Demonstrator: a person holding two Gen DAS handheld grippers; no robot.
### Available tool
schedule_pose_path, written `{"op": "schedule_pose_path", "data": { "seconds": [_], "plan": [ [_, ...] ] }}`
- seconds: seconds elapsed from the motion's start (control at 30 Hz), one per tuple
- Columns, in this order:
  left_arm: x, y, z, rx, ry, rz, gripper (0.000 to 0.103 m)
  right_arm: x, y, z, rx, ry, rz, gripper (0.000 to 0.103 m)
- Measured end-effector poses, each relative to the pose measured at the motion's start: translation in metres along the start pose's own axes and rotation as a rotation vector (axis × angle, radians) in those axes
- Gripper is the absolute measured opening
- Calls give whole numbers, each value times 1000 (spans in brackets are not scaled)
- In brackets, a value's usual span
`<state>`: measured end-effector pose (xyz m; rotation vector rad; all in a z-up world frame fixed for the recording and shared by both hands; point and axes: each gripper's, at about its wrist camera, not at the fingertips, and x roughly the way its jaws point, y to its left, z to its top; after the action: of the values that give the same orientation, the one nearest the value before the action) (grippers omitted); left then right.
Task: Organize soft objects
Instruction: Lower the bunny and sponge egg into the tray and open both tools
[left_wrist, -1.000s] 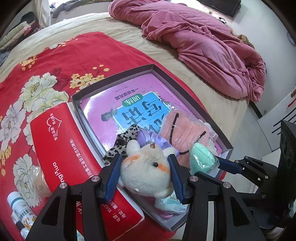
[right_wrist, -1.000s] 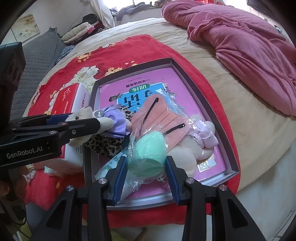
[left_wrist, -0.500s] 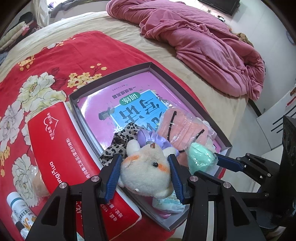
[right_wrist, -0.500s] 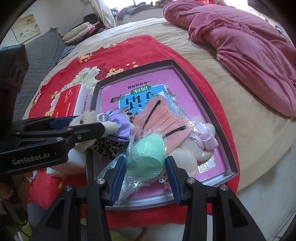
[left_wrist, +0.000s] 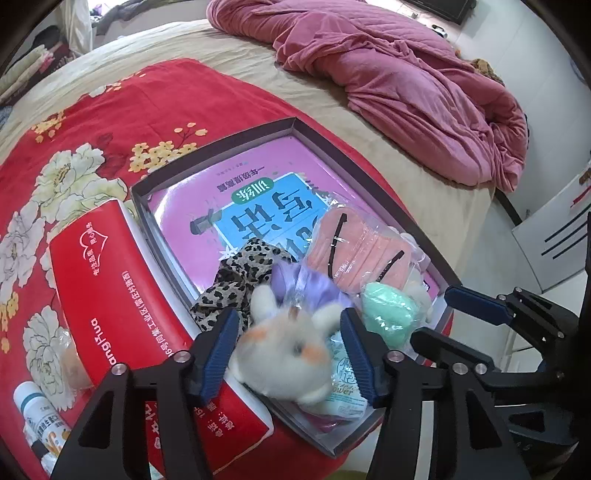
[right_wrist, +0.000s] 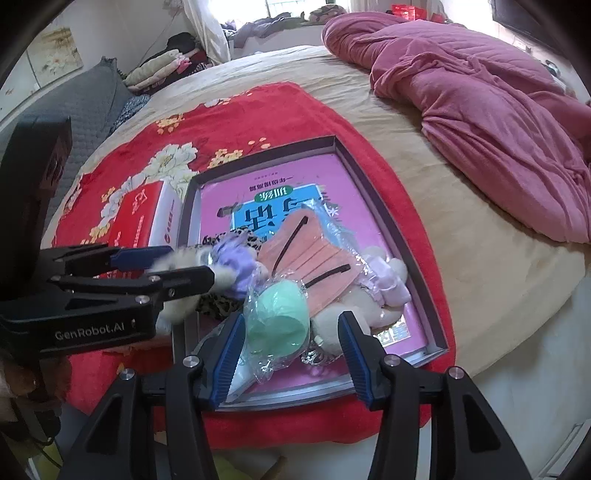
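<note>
Your left claw (left_wrist: 290, 350) is opening around the plush toy (left_wrist: 284, 354), which sits blurred between the pads at the tray's (left_wrist: 373, 166) near edge; you cannot make out whether either pad touches the fur. Your right claw (right_wrist: 290, 349) is opening too, its pads standing clear of the green sponge (right_wrist: 279, 319), which lies in a crinkled clear bag that hides its lower edge. Just behind, a second plush (right_wrist: 369, 291) is mostly buried under a pack of pink masks (right_wrist: 306, 254), and a leopard cloth (left_wrist: 240, 273) pokes out beneath the first toy's purple dress. All lie on a pink book (right_wrist: 332, 184) filling the tray. The red tissue box (left_wrist: 110, 291) sits just left of the tray; a bottle (left_wrist: 37, 417) is cut off at the frame edge. Far back, a pink quilt (right_wrist: 480, 110) is heaped on the bed (right_wrist: 461, 258).
</note>
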<state>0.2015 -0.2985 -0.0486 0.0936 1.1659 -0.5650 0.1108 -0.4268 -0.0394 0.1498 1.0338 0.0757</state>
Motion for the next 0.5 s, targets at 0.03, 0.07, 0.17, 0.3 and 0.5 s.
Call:
{"op": "schedule_pose_path", "data": {
  "seconds": [0.03, 0.07, 0.17, 0.3, 0.5],
  "plan": [
    [-1, 0, 0, 0, -2, -2, 64, -2, -1, 1, 4, -3, 1, 52],
    [-2, 0, 0, 2, -4, -3, 64, -3, -1, 1, 6, -5, -2, 52],
    [-4, -1, 1, 6, -4, -1, 65, -7, -1, 2, 9, -12, -14, 52],
    [-7, -2, -1, 9, -8, -5, 66, -10, -3, 3, 23, -17, -20, 53],
    [-20, -1, -5, 0, -28, -5, 74, -15, -4, 4, 32, -26, -38, 57]
  ]
}}
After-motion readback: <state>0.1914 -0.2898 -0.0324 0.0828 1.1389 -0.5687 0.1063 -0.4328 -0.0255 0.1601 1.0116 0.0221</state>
